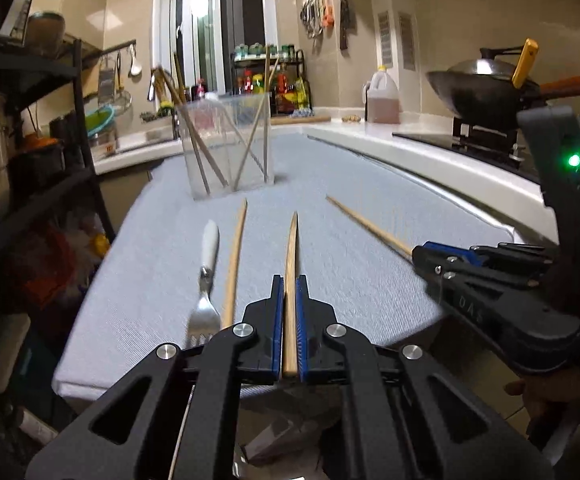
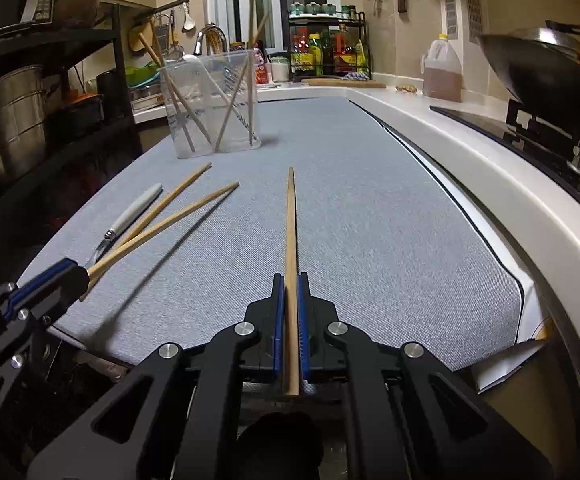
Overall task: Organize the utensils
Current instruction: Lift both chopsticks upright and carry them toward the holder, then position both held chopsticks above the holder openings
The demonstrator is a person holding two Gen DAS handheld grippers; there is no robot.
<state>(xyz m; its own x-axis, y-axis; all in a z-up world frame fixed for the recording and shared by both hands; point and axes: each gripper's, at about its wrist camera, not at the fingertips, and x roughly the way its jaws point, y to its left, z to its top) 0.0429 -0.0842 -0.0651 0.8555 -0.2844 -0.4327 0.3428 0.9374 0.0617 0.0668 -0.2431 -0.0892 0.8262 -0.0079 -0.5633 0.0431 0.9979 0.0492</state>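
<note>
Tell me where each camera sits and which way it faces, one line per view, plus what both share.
Left wrist: on the left gripper, facing along its jaws, shut on a chopstick, toward the clear container; the right gripper shows at right.
Right wrist: on the right gripper, jaws shut on another chopstick, facing the same container; the left gripper shows at left.
Shared: container, grey mat, fork, wok.
</note>
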